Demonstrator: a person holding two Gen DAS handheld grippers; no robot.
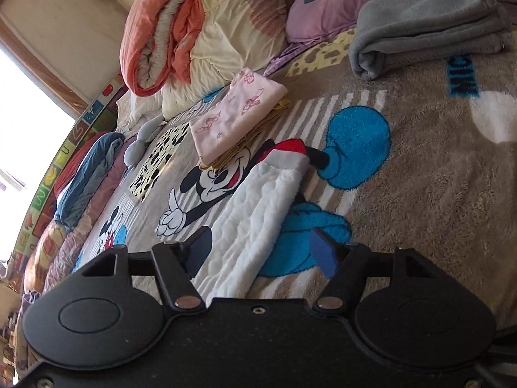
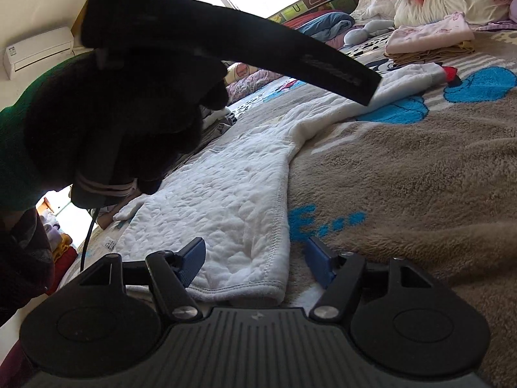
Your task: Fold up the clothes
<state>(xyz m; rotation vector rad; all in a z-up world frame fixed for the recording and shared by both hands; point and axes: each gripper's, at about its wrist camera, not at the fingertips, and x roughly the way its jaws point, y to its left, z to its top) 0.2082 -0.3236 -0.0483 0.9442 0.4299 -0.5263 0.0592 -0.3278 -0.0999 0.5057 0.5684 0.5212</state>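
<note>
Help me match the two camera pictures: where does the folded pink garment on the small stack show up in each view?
Left wrist view: the folded pink garment lies left of centre in the upper half, on the stack beyond the white garment.
Right wrist view: the same pink garment sits at the upper right.
Shared landmark: the grey soft toy beside the stack.

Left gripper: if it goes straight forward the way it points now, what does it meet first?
Probably the white quilted garment, lying between the open left gripper fingers on the cartoon blanket; depth is unclear.
</note>
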